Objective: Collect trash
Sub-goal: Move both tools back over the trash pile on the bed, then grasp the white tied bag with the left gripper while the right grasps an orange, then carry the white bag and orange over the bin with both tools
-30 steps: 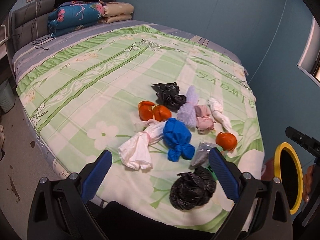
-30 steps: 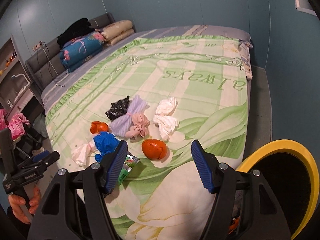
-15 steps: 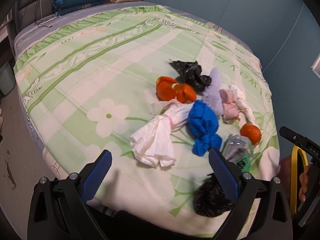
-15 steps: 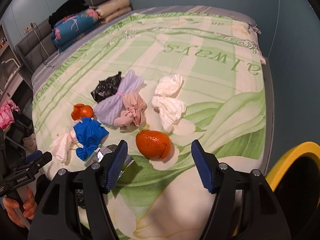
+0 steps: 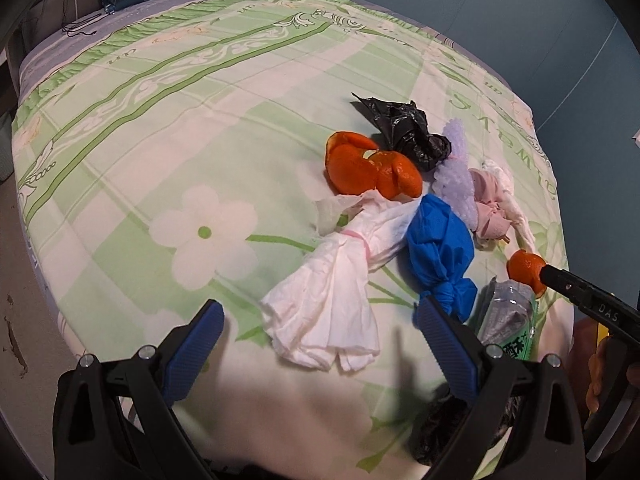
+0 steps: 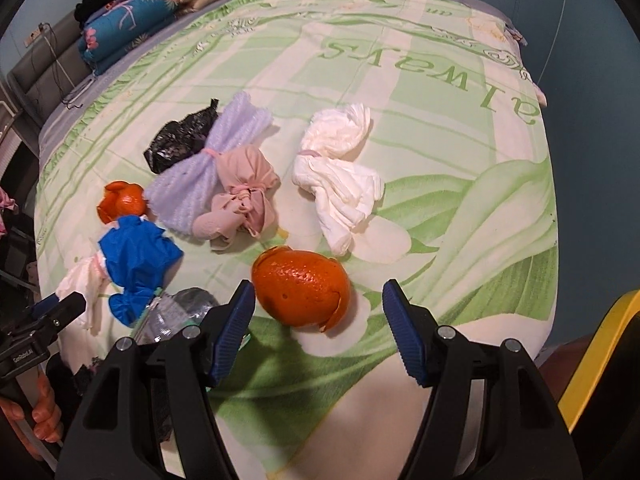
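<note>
On the green bed [image 6: 500,208], the right gripper [image 6: 318,322] is wide open and empty just in front of the orange peel [image 6: 300,294], and the left gripper [image 5: 320,338], open and empty too, sits by the white tissue bundle [image 5: 332,300].

On the bed lie two orange peels [image 6: 300,294] [image 6: 122,202], two white tissue bundles [image 6: 340,184] [image 5: 332,292], two black bags [image 6: 180,140] [image 5: 444,436], one blue bundle [image 6: 136,256], one lilac bundle [image 6: 208,168], one pink bundle [image 6: 244,196] and one crushed bottle [image 5: 510,322].

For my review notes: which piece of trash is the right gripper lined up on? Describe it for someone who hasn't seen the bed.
On the green floral bedsheet, nearest its foot edge, lies an orange peel in front of the open right gripper. It sits alone, rounder and more whole than the peel behind the blue bundle.
</note>
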`<state>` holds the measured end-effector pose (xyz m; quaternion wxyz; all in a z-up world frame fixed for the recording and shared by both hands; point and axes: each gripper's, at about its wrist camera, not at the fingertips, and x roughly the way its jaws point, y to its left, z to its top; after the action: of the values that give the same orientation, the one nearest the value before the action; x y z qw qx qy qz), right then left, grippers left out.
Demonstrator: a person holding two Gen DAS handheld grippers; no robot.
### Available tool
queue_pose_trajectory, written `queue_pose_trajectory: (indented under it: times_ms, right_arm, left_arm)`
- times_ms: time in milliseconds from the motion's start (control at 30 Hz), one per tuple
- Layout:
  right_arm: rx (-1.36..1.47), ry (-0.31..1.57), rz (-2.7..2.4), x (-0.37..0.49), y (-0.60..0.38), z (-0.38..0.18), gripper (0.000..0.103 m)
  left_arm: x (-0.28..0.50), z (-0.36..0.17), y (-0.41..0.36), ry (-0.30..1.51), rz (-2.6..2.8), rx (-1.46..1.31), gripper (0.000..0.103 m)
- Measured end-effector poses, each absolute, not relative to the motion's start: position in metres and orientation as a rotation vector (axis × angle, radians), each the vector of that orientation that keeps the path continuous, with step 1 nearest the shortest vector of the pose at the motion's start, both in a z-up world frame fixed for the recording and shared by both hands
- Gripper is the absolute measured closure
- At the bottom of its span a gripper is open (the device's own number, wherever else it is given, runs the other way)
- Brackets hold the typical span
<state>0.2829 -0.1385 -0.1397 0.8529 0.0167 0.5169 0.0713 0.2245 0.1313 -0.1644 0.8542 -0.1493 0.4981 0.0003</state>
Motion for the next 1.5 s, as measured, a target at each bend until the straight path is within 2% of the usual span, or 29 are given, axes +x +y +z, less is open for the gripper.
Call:
queue_pose_trajectory:
  times_ms: [333,400,500,600,633,733,967,1133,1500]
  right_arm:
    - [0.035,1.121,0.134,0.296,-0.128,-0.156,0.037]
    - [0.029,1.124,0.141,0.297,-0.124,-0.158,0.037]
    - [0.023,1.133,0.152,0.299,-0.117,-0.161,0.038]
    - [0.01,1.14,0.154,0.3,-0.11,-0.164,0.049]
    - [-0.004,1.143,0.155,0.3,-0.106,-0.165,0.055]
    - [-0.031,1.132,0.147,0.297,-0.1,-0.165,0.06]
    - [0.016,1.125,0.14,0.292,-0.108,-0.159,0.064]
    - [0.053,1.107,0.142,0.284,-0.121,-0.147,0.064]
    - [0.127,1.039,0.205,0.248,-0.147,-0.099,0.064]
  left_arm:
    - [0.239,-0.178,0.125,1.06,-0.024,-0.312,0.01]
    - [0.24,-0.179,0.122,1.057,-0.032,-0.298,0.014]
    - [0.24,-0.18,0.119,1.051,-0.032,-0.279,0.022]
    - [0.24,-0.18,0.12,1.043,-0.024,-0.281,0.036]
    - [0.239,-0.179,0.122,1.039,-0.022,-0.285,0.044]
    - [0.237,-0.179,0.127,1.038,-0.018,-0.296,0.061]
    - [0.235,-0.175,0.132,1.042,-0.019,-0.323,0.083]
    - [0.23,-0.168,0.131,1.029,0.0,-0.319,0.089]
    - [0.204,-0.124,0.133,0.931,0.023,-0.305,0.09]
